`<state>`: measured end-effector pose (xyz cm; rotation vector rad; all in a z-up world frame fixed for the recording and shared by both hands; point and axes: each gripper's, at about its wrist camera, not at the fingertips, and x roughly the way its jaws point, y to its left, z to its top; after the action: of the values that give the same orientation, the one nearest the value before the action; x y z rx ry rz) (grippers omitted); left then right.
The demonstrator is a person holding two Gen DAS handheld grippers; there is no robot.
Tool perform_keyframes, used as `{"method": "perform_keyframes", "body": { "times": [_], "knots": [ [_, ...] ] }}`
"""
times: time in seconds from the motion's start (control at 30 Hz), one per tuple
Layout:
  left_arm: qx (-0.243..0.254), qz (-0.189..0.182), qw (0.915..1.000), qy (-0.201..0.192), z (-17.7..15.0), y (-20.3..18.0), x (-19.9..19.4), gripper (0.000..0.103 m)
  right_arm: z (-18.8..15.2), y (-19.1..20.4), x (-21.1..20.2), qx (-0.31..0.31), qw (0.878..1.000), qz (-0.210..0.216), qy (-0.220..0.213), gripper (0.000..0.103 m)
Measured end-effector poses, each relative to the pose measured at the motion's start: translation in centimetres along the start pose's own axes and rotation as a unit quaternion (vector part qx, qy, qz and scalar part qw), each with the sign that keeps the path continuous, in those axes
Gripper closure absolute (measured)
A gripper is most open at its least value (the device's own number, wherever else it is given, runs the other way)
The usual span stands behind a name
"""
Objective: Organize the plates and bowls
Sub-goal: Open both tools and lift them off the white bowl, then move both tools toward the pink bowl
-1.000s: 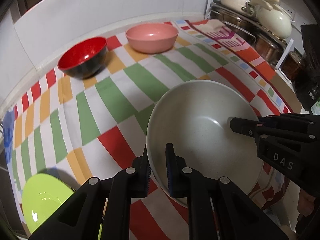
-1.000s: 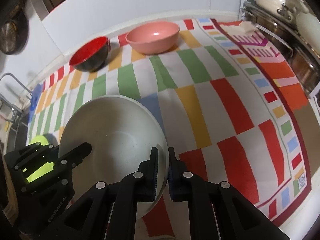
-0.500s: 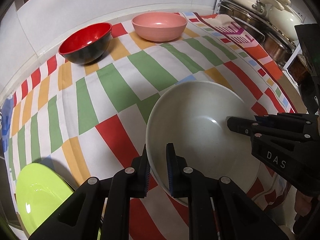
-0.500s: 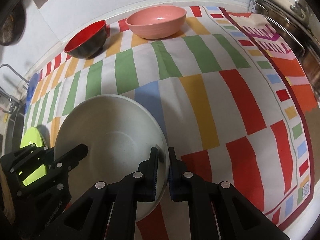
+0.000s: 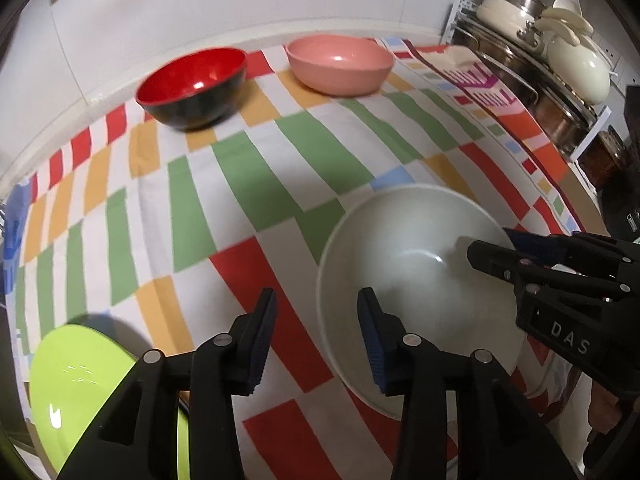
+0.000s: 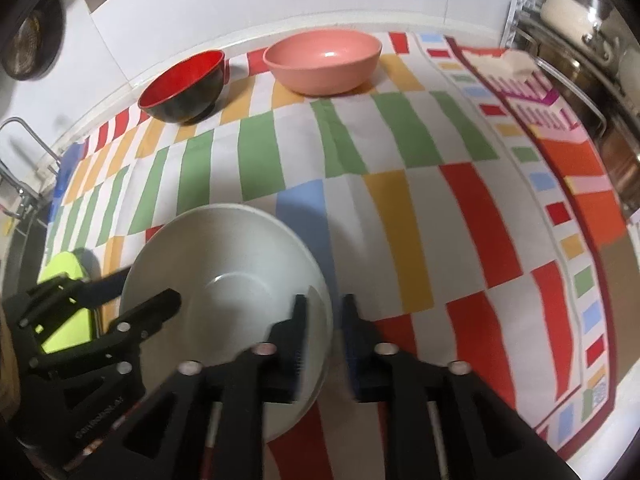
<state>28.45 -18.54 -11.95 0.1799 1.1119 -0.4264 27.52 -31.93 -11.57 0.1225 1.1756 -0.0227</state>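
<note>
Both grippers have let go of the white bowl (image 5: 416, 280) since half a second ago, when each was pinched on its rim. The left gripper (image 5: 316, 336) now has its jaws wide apart, straddling the bowl's near-left rim: one finger hangs over the cloth (image 5: 256, 184) outside the bowl, the other over the bowl's inside, neither clearly touching. The right gripper (image 6: 323, 334) has also spread its jaws, less widely, with the bowl's right rim in the gap between them; I cannot tell whether either pad still brushes it.

The white bowl sits upright on the cloth, at its near edge. In the left view it has slid a little to the right against the gripper, as that gripper has backed off from it.

Beyond the white bowl, at the cloth's far edge by the wall, the red bowl (image 5: 192, 86) and the pink bowl (image 5: 340, 64) stand side by side and apart, unmoved. The green plate (image 5: 80, 392) lies left of the white bowl at the cloth's near-left corner, partly under the left gripper. The pot rack (image 5: 540, 64) stands to the right of the pink bowl.
</note>
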Motion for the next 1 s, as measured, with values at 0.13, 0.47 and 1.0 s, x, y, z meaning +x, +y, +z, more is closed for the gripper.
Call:
{"method": "perform_keyframes", "body": {
  "times": [0.13, 0.47, 1.0],
  "knots": [
    [0.003, 0.007, 0.9997, -0.024, 0.6, 0.2, -1.4, 0.048, 0.3, -0.1, -1.5, 0.001, 1.000, -0.008, -0.029, 0.068],
    [0.012, 0.015, 0.9966, -0.080, 4.2, 0.5, -4.5, 0.036, 2.7, -0.7, -4.8, 0.020, 0.995, -0.023, -0.092, 0.051],
    [0.032, 0.012, 0.9932, -0.112, 13.0, 0.8, -5.5, 0.029, 10.3, -2.1, -6.6, 0.030, 0.990, -0.019, -0.133, 0.051]
  ]
}}
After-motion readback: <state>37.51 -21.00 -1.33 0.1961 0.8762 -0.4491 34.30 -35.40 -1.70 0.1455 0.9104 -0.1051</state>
